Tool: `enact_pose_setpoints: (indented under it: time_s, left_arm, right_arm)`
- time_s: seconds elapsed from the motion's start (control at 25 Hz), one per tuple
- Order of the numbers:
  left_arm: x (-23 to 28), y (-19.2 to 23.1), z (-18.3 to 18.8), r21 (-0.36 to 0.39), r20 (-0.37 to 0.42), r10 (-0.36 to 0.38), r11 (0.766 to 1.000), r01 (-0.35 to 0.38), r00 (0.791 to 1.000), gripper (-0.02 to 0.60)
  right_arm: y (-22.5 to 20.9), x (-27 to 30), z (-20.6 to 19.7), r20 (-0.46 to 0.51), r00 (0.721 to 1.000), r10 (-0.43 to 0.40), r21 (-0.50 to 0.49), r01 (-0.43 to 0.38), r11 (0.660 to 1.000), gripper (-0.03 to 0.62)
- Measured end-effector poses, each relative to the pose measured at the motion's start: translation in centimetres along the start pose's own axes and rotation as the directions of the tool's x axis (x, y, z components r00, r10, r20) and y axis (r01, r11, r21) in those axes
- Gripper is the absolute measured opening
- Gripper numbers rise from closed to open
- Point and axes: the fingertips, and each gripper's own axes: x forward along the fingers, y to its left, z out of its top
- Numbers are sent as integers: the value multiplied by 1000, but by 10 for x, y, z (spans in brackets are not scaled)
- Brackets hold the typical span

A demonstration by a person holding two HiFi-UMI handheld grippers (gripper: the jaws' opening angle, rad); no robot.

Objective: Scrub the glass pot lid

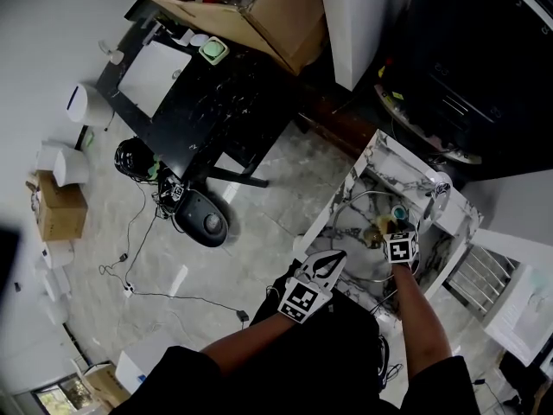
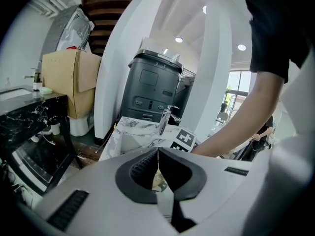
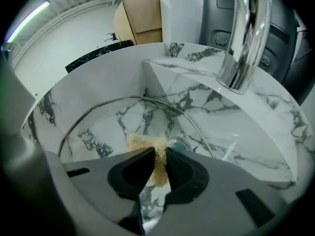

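The glass pot lid (image 1: 359,232) leans inside the marble sink (image 1: 371,150), its metal rim arcing across the right gripper view, glass (image 3: 113,127) see-through. My right gripper (image 3: 157,154) is shut on a tan sponge (image 3: 147,144) that presses against the glass, just above the drain (image 3: 179,144). In the head view the right gripper (image 1: 389,230) reaches into the basin. At the sink's near left edge my left gripper (image 1: 335,258) has its jaws closed on the lid's thin rim. In its own view the left gripper (image 2: 157,154) shows only a sliver between the jaws.
A chrome faucet (image 3: 243,38) hangs over the basin's back right. A dish rack (image 1: 484,275) sits right of the sink. On the floor to the left are a black round device (image 1: 203,219) and cables. A black table (image 1: 199,102) and a cardboard box (image 1: 259,7) stand farther off.
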Motion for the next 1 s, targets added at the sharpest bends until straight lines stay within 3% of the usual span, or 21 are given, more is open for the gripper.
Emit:
enact_pose_setpoints:
  time_s: [1.0]
  left_arm:
    - [-3,-36,-11,18,-4,-51,999,51,999,17]
  right_arm:
    - [-28,-37,-48,-23,997,-80,78,82,994,64]
